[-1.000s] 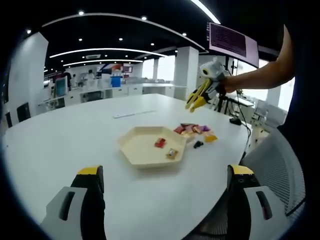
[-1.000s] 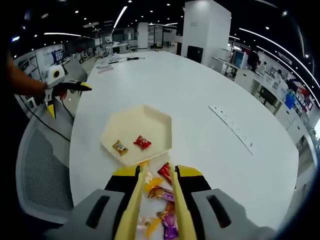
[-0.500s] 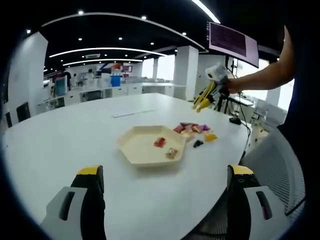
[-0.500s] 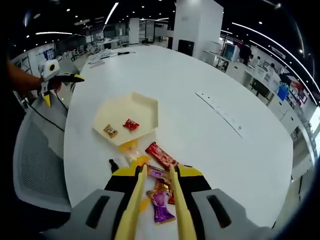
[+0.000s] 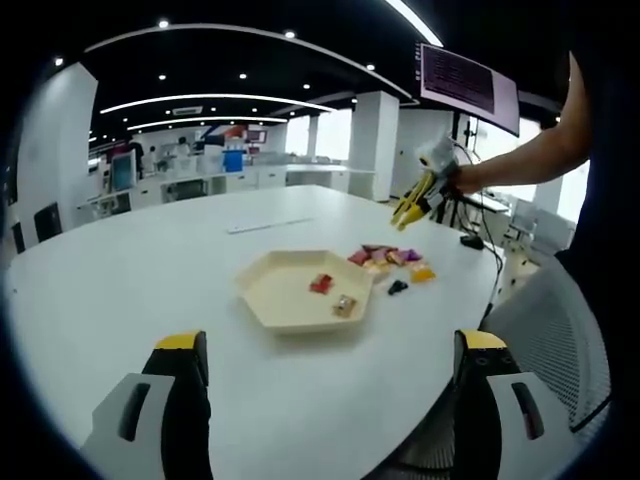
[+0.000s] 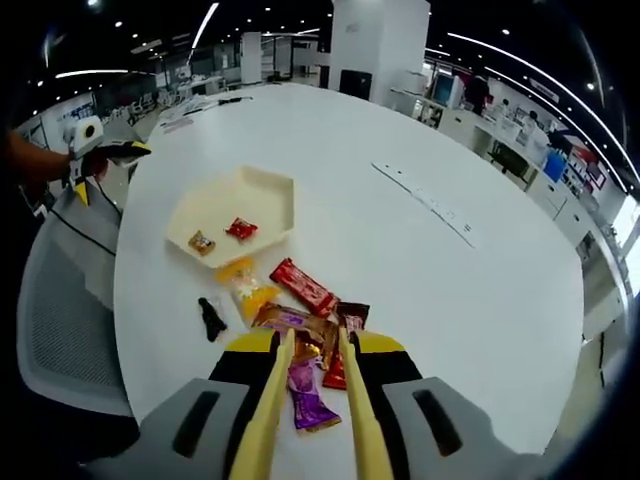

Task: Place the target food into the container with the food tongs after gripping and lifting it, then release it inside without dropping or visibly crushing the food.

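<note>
Lying in a loose heap on the white table (image 6: 420,280), the wrapped snacks (image 6: 305,330) sit in the lower middle of the right gripper view, just above the tips of the yellow food tongs (image 6: 312,400). A red bar (image 6: 302,285), a purple packet (image 6: 308,405), a yellow packet (image 6: 250,290) and a small black piece (image 6: 211,318) can be told apart among them. The tongs' two arms run side by side with a narrow gap and nothing between them; the right tool (image 6: 312,360) is pressed against the tongs from both sides. Up and to the left of the heap, near but apart from it, lies the cream hexagonal tray (image 6: 265,190), with a red snack (image 6: 240,228) and a brown one (image 6: 202,243) inside.

In the left gripper view the same tray (image 5: 262,290) lies at the centre of the table, the heap (image 5: 388,260) just to its right. The left tool (image 5: 325,375) has its jaws spread wide at the bottom of the frame, empty. At the upper right a hand (image 5: 462,178) holds the right tool above the table's far edge. A mesh chair (image 5: 555,330) stands at the right.
</note>
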Available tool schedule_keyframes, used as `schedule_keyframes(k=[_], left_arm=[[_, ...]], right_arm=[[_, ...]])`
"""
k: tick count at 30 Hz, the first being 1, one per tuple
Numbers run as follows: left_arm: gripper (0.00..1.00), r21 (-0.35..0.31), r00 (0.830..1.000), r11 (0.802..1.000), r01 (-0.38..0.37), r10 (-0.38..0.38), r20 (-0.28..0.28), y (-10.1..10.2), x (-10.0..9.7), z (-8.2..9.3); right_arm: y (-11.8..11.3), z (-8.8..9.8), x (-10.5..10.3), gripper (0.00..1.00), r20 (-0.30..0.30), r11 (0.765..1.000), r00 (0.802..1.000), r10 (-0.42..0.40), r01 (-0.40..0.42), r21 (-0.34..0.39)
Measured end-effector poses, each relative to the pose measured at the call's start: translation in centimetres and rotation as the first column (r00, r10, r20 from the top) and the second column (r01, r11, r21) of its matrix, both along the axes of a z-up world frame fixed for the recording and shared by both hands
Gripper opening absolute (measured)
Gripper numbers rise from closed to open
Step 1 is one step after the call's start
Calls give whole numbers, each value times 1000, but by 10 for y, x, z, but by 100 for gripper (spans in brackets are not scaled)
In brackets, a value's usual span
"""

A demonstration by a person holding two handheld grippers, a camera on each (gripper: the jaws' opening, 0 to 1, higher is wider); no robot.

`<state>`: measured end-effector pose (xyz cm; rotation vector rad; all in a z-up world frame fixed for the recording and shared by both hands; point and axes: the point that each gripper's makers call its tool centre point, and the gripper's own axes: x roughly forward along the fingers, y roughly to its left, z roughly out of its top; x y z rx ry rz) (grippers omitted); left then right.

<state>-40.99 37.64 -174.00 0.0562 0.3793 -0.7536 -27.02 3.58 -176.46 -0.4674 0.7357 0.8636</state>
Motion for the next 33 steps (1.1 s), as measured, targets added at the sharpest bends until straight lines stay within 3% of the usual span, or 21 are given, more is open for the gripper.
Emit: schedule_keyframes(k=[4,9,18,24,29,33], left_arm=[[99,1,1000,1000,3,-3,-3,0,0,-1],[98,2,1000,1000,2,-2,-7,0,-1,-1],[98,4,1000,1000,6,-6,-15,-1,-1,-2],[97,5,1000,1000,6,-6,-19,-1,-1,-3],[97,7,1000,1000,8,-8,-22,-1,-2,-4],[97,6,1000,1000,8,-8,-23,-1,-2,-4]], right_arm=[[-9,-16,12,26,-2,999,999,-42,42,-31],[-10,-26,16,26,-27,997,996,-80,79,-14],[-8,-42,8,26,-30,998,999,-32,30,-61],[-14,-53,3,26,-40,994,998,-55,51,-101],[-12,-54,-5,26,-64,994,997,-43,36,-101],[-10,-51,-7,26,-43,993,999,7,-12,-116]])
